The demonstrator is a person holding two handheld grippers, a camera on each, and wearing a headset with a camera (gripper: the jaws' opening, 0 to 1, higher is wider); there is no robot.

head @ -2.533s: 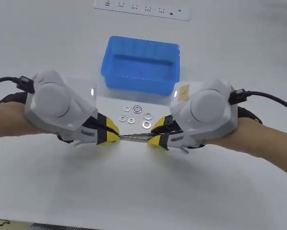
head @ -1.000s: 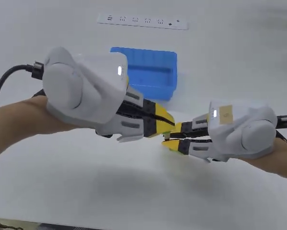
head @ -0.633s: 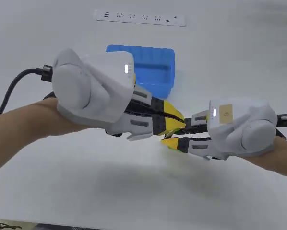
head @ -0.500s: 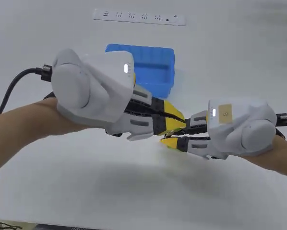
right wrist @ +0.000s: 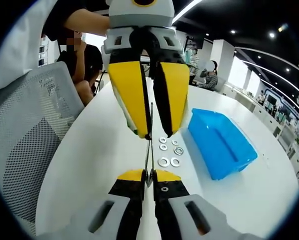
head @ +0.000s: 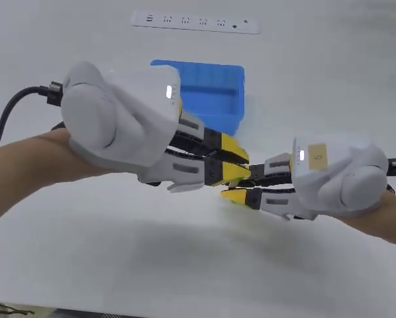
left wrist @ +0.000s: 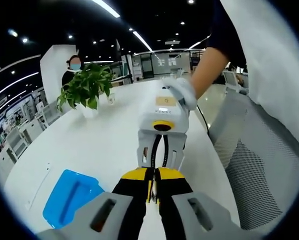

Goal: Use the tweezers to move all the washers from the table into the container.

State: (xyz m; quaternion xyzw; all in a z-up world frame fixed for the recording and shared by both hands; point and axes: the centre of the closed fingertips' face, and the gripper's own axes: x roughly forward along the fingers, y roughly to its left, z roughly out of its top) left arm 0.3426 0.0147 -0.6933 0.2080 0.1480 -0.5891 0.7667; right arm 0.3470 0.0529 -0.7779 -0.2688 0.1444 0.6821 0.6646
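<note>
Thin metal tweezers [right wrist: 150, 145] run straight from my right gripper [right wrist: 148, 179] up into the yellow jaws of my left gripper [right wrist: 157, 135]. Both grippers are shut on the tweezers, one at each end, and meet tip to tip above the table. In the head view the left gripper [head: 241, 165] is raised and large, and the right gripper [head: 232, 189] sits lower at the right. Several steel washers [right wrist: 163, 162] lie in a loose cluster on the white table. The blue container [right wrist: 224, 145] stands just beyond them, and it also shows behind the grippers [head: 214, 93].
A white power strip [head: 195, 21] lies at the table's far edge. A black cable [head: 16, 109] trails from the left gripper. A potted plant [left wrist: 87, 87] stands on the long white table. A mesh chair [left wrist: 259, 170] is beside the table, and people sit in the background.
Since 2.5 s ago both grippers have lifted from the table with the tweezers. The left one has risen towards the camera and now covers the washers. Over the last half second, little movement.
</note>
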